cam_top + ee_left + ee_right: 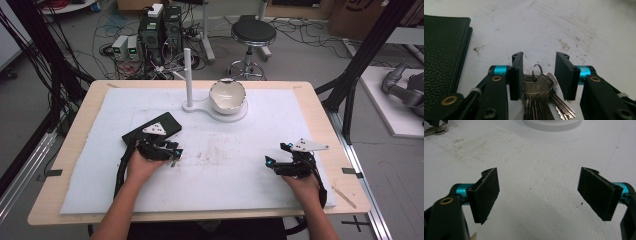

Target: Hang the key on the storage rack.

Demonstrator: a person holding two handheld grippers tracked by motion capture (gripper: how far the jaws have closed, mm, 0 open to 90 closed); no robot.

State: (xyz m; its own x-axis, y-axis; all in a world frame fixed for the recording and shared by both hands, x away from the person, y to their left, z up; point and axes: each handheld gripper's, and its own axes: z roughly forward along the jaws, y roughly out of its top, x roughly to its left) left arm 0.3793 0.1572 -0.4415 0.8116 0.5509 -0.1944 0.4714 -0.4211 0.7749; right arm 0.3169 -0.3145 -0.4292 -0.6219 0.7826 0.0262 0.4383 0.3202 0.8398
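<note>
White foam-covered desk [280, 120]. Key bunch [541, 95] between left gripper [541, 75] fingers, gap one side, not clamped. Metal: stiff, light, slippery, floppy; pinch heads near ring. Right gripper [539, 195] wide open, empty.

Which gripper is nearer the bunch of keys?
Left. The left gripper has the bunch of keys between its jaws; the right gripper sits far across the white mat, jaws open.

Even, fairly bright overhead light falls on the white mat [225, 150], with soft shadows under the hands. The high view is low in detail and slightly soft. Both gripper views are washed pale, with near jaw parts blurred at the bottom edge.
</note>
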